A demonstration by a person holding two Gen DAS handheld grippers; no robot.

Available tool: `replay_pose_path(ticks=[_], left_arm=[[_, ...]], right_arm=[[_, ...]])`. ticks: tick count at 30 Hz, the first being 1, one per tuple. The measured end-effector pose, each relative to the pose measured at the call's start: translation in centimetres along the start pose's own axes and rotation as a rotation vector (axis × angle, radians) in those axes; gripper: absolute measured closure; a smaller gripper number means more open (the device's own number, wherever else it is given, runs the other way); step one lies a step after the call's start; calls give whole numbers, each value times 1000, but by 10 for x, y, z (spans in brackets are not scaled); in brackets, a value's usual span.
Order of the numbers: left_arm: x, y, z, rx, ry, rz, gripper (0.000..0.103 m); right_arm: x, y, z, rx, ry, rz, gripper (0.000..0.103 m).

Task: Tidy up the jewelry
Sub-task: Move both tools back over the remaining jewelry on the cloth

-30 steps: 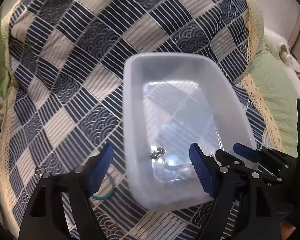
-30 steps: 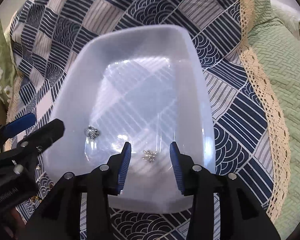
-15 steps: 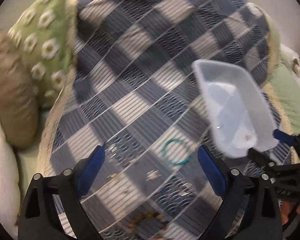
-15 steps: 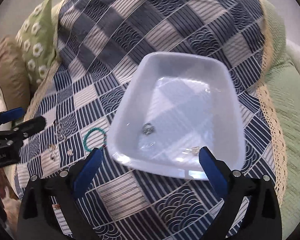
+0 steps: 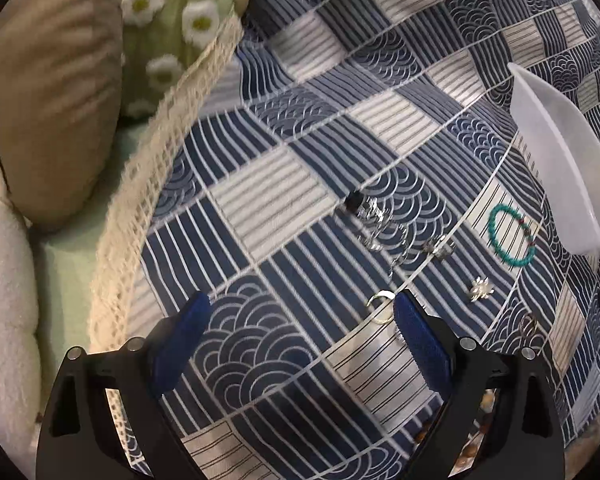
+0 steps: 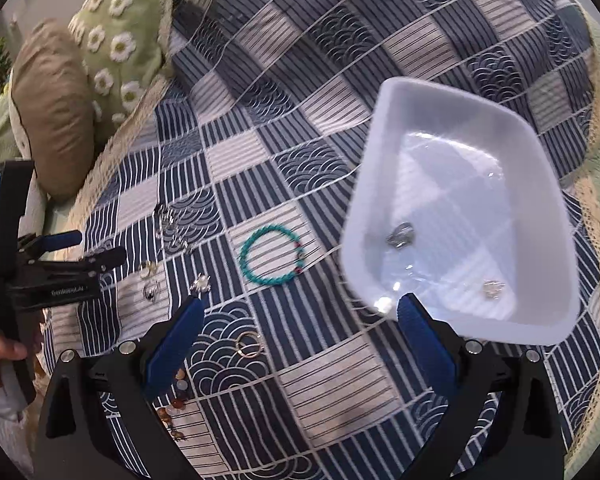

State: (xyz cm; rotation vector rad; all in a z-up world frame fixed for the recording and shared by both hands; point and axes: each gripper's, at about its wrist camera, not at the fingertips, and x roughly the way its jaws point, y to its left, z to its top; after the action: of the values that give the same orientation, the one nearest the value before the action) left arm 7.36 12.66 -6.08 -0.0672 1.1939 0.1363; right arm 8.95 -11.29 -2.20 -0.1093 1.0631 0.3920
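Both my claws have swung away from the white tray since a second ago, out over the loose jewelry on the checked cloth, and both have just been opening, nothing between the pads.

Left wrist view: my left claw (image 5: 300, 322) hangs spread wide over the blue-and-cream cloth (image 5: 260, 200), gripping nothing. Just by its right fingertip lies a small silver ring (image 5: 381, 299). Beyond that, toward the tray, sit a silver flower piece (image 5: 479, 289), a cluster of silver rings and chain (image 5: 374, 220), and the turquoise bead bracelet (image 5: 510, 236). The white tray (image 5: 556, 152) shows at the right edge, bracelet just beside its near wall. A tan cushion (image 5: 48, 112) and a green daisy cushion (image 5: 168, 20) lie far from the tray, past the cloth's lace edge.

Right wrist view: my right claw (image 6: 300, 316) is spread wide too, empty. Its right finger overlaps the tray's (image 6: 384, 128) near corner. Inside the tray lie two silver pieces (image 6: 400, 235). The bracelet (image 6: 270, 256) lies flat on the cloth just beside the tray. Between my fingers rests a pair of gold rings (image 6: 249, 344). Further from the tray, my left claw (image 6: 90, 248) hovers over the silver pieces.
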Motion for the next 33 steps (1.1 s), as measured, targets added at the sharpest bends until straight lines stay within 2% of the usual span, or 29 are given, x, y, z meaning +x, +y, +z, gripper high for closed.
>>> replay_pose_path(ticks=[2,3,4,5,10,17,18,19,20,24,29,31,33], left_arm=[[4,7,-2,-13,7,-25,16],[4,10,-3,-16,4,-29,19],[5,12,-3,-20,5,-36,29],[7,12,-2,-27,10,-44,32],[14,-1,0,-36,35,-103,32],[23,-35,6,43,48,-73,32],[25,-37,6,45,50,-65,35],[28,-37,6,46,57,-55,45],[31,-37,6,46,63,-50,51],[32,-39,6,58,50,-48,66],[31,-42,5,72,58,-47,74],[29,-41,3,70,65,-51,81],[28,-39,3,61,68,-60,81]], right_arm=[[1,6,-1,-28,-15,-23,7],[2,10,-2,-42,-16,-12,7],[3,11,-3,-44,-13,-1,7],[4,12,-3,-39,-7,15,7],[11,13,-5,-25,14,24,7],[13,10,-5,-14,22,28,7],[12,9,-6,-13,22,28,7],[12,9,-6,-10,22,31,7],[13,8,-6,-9,24,33,7],[14,8,-7,-6,31,34,7],[16,7,-8,-3,39,33,7],[18,7,-8,-2,41,31,7],[19,7,-8,0,45,30,7]])
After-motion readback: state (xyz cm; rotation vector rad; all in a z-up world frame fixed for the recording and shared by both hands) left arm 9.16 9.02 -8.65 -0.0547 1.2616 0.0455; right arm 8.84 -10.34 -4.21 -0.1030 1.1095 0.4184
